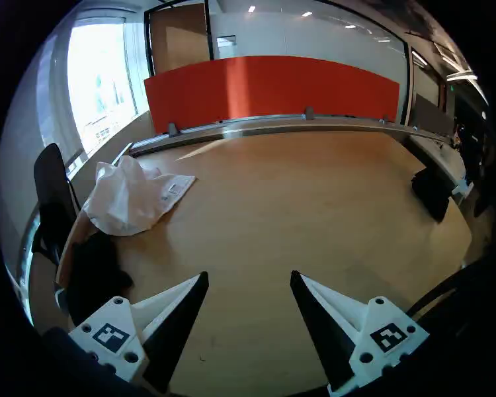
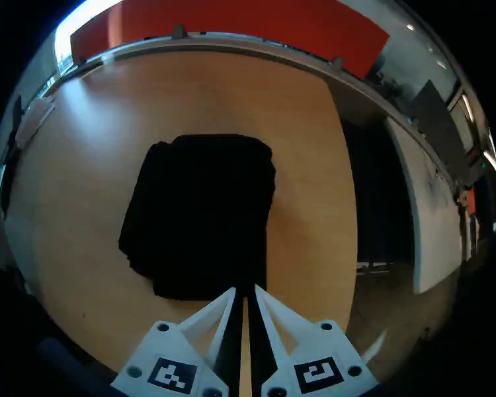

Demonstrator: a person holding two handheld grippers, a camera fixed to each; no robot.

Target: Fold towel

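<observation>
A black towel (image 2: pixel 198 212) lies flat on the wooden table (image 2: pixel 307 165) as a folded, roughly rectangular pad. My right gripper (image 2: pixel 246 291) sits at the towel's near edge with its fingers almost together, and the tips seem to pinch that edge. My left gripper (image 1: pixel 248 278) hovers open over bare wood (image 1: pixel 281 198), with nothing between its fingers.
A crumpled white cloth or bag (image 1: pixel 132 195) lies at the table's far left, with a dark heap (image 1: pixel 92 271) nearer. A black chair (image 1: pixel 49 188) stands beyond the left edge. A red partition (image 1: pixel 274 86) lines the far side. Another dark object (image 1: pixel 433 192) sits at the right edge.
</observation>
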